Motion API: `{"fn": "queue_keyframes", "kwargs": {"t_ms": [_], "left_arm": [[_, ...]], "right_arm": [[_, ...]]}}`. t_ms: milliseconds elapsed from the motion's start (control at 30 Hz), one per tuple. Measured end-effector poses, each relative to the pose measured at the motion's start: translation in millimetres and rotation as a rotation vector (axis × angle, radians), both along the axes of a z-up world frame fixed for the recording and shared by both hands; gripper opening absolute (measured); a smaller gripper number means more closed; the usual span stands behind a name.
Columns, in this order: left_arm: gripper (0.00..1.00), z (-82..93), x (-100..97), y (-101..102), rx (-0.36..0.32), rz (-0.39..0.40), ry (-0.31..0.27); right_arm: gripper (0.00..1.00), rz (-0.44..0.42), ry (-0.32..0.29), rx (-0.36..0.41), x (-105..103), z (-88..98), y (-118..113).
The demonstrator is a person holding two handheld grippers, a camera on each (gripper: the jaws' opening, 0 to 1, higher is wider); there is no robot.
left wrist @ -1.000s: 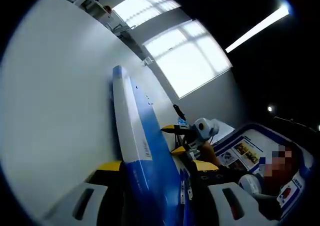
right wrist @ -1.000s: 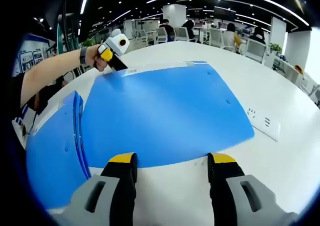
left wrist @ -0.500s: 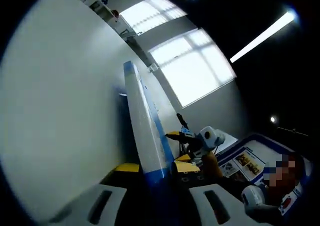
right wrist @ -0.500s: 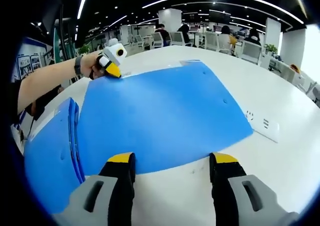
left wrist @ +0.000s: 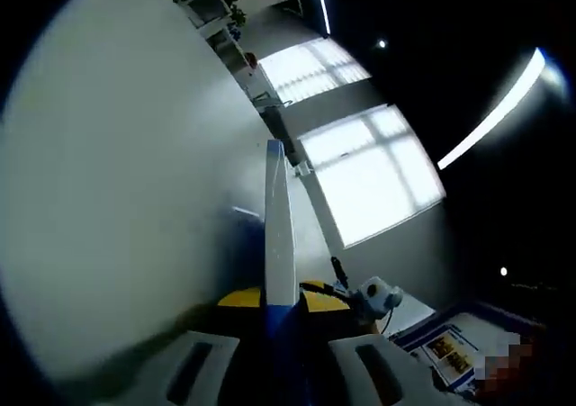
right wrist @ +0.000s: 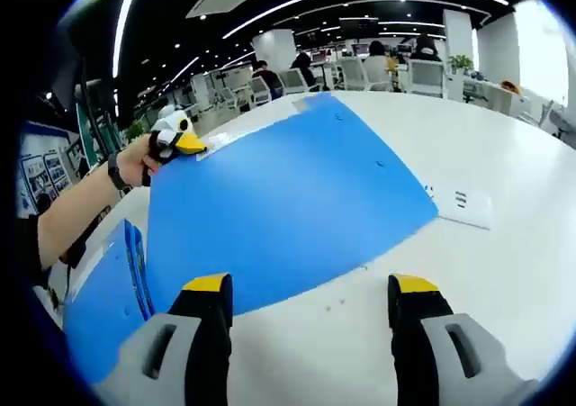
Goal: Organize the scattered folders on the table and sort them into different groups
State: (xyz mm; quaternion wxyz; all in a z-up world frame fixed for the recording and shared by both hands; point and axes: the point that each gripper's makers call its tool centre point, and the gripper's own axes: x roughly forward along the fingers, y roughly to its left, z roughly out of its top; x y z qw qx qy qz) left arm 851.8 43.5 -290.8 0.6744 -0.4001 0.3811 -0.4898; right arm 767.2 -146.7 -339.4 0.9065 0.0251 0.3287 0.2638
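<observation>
Glossy blue folder (right wrist: 288, 208) clamped in left tongs (left wrist: 273, 305).

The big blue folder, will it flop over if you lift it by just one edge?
Probably not much: the blue folder, gripped at its edge by the left gripper, looks flat. It seems thin, so likely light, and may slide easily on the smooth white table.

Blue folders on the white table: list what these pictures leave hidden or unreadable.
- Held folder, left gripper view: seen edge-on between the left tool's jaws, faces hidden.
- Label strip on that folder, right gripper view: too small to read.
- Folder stack, right gripper view: cut by the edge, count unclear.
</observation>
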Motion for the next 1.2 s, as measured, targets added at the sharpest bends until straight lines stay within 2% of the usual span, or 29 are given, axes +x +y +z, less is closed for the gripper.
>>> {"fn": "queue_keyframes", "kwargs": {"t_ms": [133,233,267,333,433,533,600,667,700,733,767,800,867,900,933,1067,1100,1133,1200], "left_arm": [[0.14,11.9,12.6,3.9,-0.05,0.047,-0.012],[0.13,19.4,13.8,4.9,-0.092,0.061,-0.011],[0.13,22.7,7.6,3.7,-0.103,0.051,-0.019],[0.13,31.9,7.3,5.0,-0.145,0.056,-0.026],[0.13,41.9,-1.5,5.0,-0.203,0.052,-0.027],[0.13,48.9,0.8,11.3,-0.257,0.063,-0.042],[0.13,50.0,1.5,12.7,-0.276,0.064,-0.042],[0.13,48.7,3.0,11.4,-0.278,0.07,-0.043],[0.13,48.0,2.9,10.8,-0.286,0.068,-0.033],[0.13,46.2,4.1,9.5,-0.286,0.07,-0.027],[0.13,46.7,4.4,9.9,-0.294,0.068,-0.025],[0.13,49.7,3.7,10.6,-0.315,0.071,-0.02],[0.13,53.9,-0.8,9.5,-0.335,0.075,-0.024],[0.13,56.4,-2.0,9.4,-0.345,0.076,-0.025],[0.13,61.9,-9.1,7.3,-0.365,0.076,-0.03],[0.13,64.0,3.1,16.2,-0.362,0.143,-0.031],[0.13,66.0,-0.3,17.2,-0.369,0.123,-0.033],[0.13,68.3,-6.6,16.8,-0.372,0.144,-0.034],[0.14,70.7,-4.6,20.4,-0.381,0.154,-0.033]], "right_arm": [[0.73,-0.002,0.002,0.053,1.4,2.8,-2.9],[0.73,0.001,-0.012,0.127,3.8,7.4,11.6],[0.73,-0.001,-0.015,0.14,4.5,8.8,13.7],[0.73,-0.004,-0.017,0.174,15.3,11.2,10.1],[0.73,0.009,-0.015,0.248,15.0,14.6,22.1],[0.73,0.01,0.0,0.301,27.3,16.9,23.0],[0.71,0.04,0.017,0.365,21.0,21.3,34.9],[0.66,0.048,0.04,0.437,19.1,25.0,41.9],[0.6,0.052,0.054,0.464,28.1,27.6,42.4],[0.56,0.059,0.041,0.509,32.8,34.7,45.2],[0.58,0.004,0.096,0.525,27.5,30.7,47.4],[0.57,0.041,0.047,0.545,31.8,36.2,51.8],[0.49,0.01,0.059,0.563,28.4,36.8,50.6],[0.44,0.01,0.044,0.577,29.8,39.2,50.3],[0.4,-0.025,0.062,0.626,32.3,41.4,49.7],[0.24,-0.064,0.066,0.778,33.0,59.1,46.3],[0.2,-0.066,0.058,0.807,32.4,64.7,45.8],[0.18,-0.045,0.051,0.857,29.2,75.1,49.1],[0.13,-0.034,0.01,0.89,28.2,90.0,50.3]]}}
